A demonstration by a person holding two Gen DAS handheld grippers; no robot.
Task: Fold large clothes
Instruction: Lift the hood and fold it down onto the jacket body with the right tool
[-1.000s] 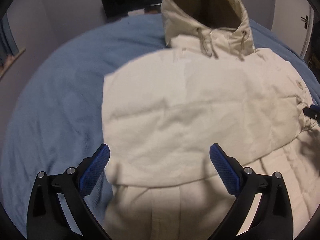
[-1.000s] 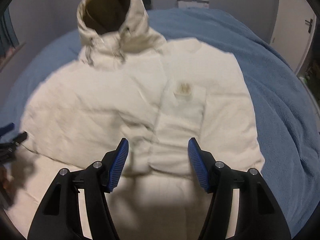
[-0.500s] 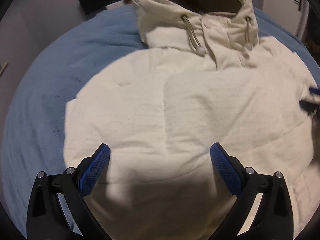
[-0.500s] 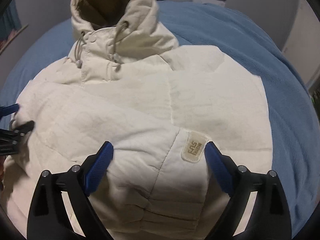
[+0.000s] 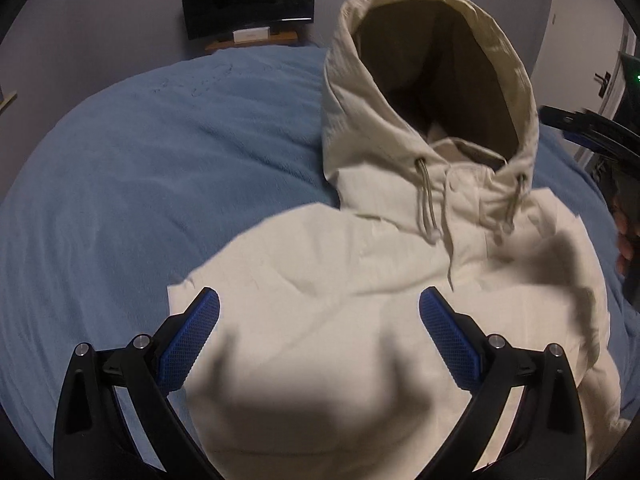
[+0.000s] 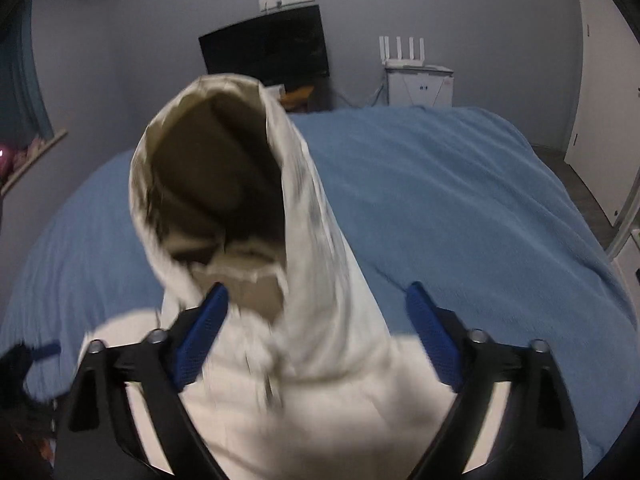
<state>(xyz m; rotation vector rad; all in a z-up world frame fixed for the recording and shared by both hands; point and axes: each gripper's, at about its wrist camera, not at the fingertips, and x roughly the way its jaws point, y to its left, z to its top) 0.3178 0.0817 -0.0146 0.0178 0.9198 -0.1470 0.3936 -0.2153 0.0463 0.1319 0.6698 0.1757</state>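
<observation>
Closest in the left wrist view, the left gripper (image 5: 319,332) has its blue-padded fingers (image 5: 188,344) spread wide with nothing between them but the cream jacket (image 5: 360,340) lying underneath. The jacket's folded body fills the gap between the fingers and runs on ahead of them; its left edge sits just past the left finger, on the blue bed cover (image 5: 140,160). Further ahead and to the right of the fingers, the hood (image 5: 432,92) stands open with its darker lining showing, and two drawcords (image 5: 425,204) hang down from its collar. At the far right edge, part of the right gripper appears, held by a hand.

In the right wrist view, the right gripper (image 6: 318,328) also has its fingers (image 6: 434,342) set wide apart and grips nothing. The blurred hood (image 6: 316,240) rises between and just ahead of them, close to the left finger, with the jacket body below. Beyond it the bed cover (image 6: 460,200) stretches away to a dark screen (image 6: 266,50) and a white router (image 6: 404,50) at the grey wall.
</observation>
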